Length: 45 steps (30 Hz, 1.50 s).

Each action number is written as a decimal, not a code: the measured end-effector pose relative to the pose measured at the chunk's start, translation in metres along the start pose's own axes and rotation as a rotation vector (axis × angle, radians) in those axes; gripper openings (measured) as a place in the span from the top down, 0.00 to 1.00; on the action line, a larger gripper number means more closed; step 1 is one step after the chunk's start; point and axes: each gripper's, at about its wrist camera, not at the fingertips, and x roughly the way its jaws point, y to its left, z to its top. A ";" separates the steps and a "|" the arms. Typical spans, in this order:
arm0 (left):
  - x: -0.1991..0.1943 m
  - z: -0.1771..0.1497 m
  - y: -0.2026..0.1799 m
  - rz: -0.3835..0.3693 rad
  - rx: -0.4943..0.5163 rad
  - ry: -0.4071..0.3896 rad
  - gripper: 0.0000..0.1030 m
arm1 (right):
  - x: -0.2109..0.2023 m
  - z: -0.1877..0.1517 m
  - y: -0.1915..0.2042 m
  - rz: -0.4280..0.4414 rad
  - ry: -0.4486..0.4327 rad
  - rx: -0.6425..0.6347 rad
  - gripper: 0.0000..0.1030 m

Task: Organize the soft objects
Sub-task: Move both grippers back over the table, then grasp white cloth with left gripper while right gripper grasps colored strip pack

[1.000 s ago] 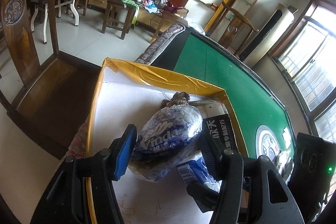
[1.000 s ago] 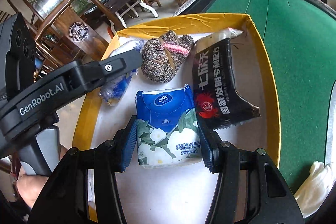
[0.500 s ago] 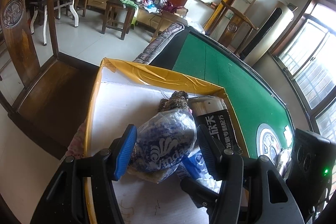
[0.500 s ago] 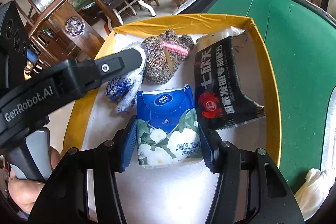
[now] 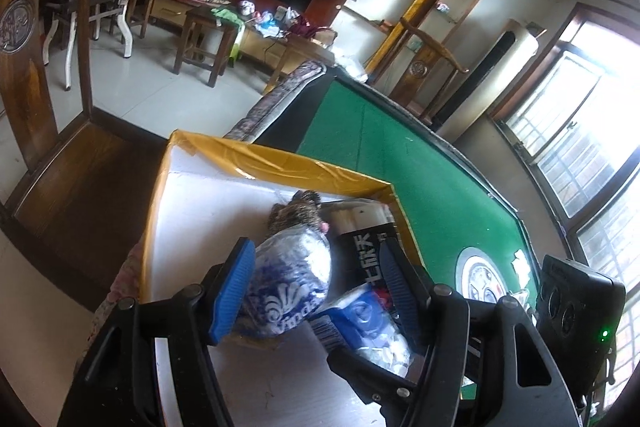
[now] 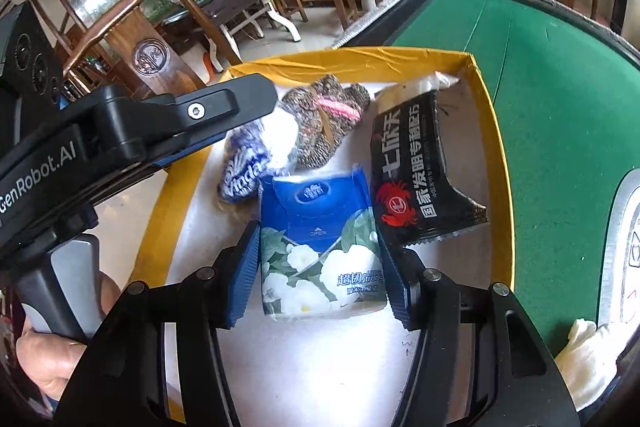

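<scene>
worktop [image 6: 540, 99]: green felt playing surface with a dark padded rim; it carries the box at its left edge, beside a wooden chair [image 5: 36, 39].
box [image 6: 492, 155]: shallow white tray with yellow-taped walls; all four soft things lie on its floor, so the sorting looks well along.
black pouch [image 6: 416, 175]: flat snack-style pack with white lettering and a red crab; it lies along the box's right wall, top end in the far right corner, probably parked there to leave the middle free.
floral tissue pack [image 6: 320, 247]: blue top, white flowers; it lies flat in the near middle of the box, just beside the black pouch.
right gripper [image 6: 318, 277]: its blue pads flank both sides of the floral tissue pack and seem to touch it; whether they press or have let go i cannot tell.
knitted bundle [image 6: 324, 119]: brown wool with a pink band, against the far wall, out of the way.
blue-and-white tissue bag [image 5: 288, 283]: crinkly plastic, resting on the box floor near the left wall, in front of the knitted bundle.
left gripper [image 5: 314, 287]: its jaws have just been opening; the bag sits between them, clear of the right pad, so this reads as a release.
cloth [image 6: 588, 355]: white, bunched at the worktop's near edge outside the box, perhaps next to be sorted.
</scene>
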 end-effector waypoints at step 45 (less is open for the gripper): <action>-0.020 -0.043 -0.099 -0.333 0.328 0.045 0.24 | -0.193 -0.165 -0.158 -0.093 -0.273 0.185 0.45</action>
